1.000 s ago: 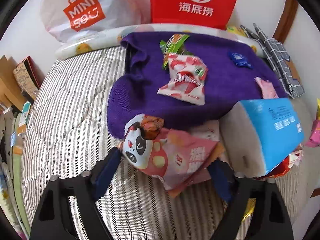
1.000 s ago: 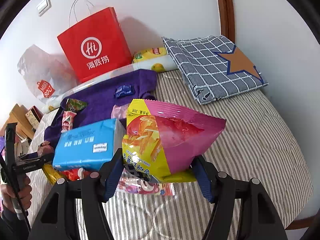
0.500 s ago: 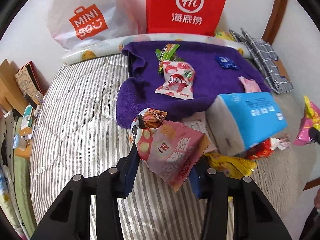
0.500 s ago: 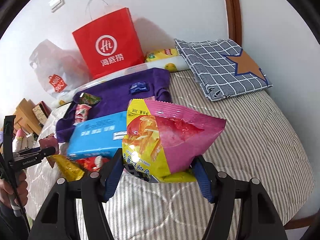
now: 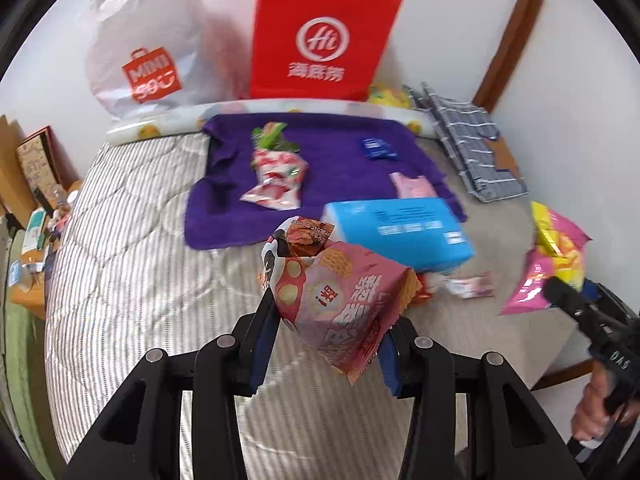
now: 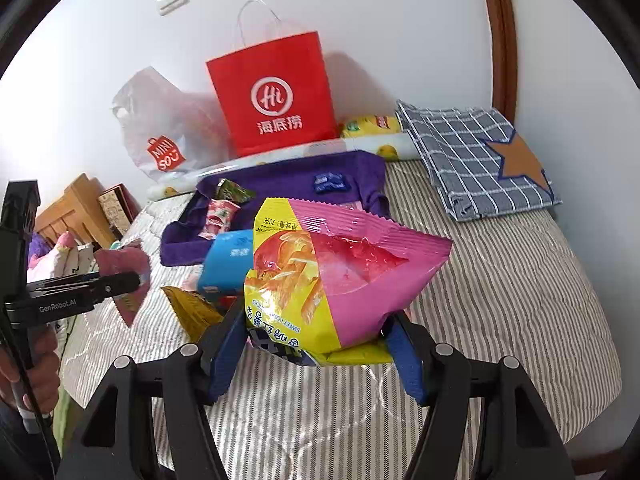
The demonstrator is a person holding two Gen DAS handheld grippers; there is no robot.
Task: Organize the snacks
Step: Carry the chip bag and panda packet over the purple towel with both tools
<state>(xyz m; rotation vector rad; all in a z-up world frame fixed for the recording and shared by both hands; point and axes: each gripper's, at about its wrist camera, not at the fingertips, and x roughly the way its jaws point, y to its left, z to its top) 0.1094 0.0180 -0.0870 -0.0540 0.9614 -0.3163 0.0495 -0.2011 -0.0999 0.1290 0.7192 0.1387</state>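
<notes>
My left gripper is shut on a pink snack bag with a panda face and holds it above the striped bed. My right gripper is shut on a pink and yellow chip bag, also lifted; that bag shows at the right in the left wrist view. A blue tissue pack lies at the purple towel's near edge. On the towel lie a red-white snack bag, a green one, a small blue packet and a pink packet.
A red paper bag and a white Miniso bag stand at the wall behind the towel. A folded checked cloth lies at the back right. A gold packet and small wrappers lie by the tissue pack. Boxes stand left of the bed.
Both grippers have pulled back and up from the pile with their bags. The left gripper closed tighter on the panda bag and lifted it off the bed.
</notes>
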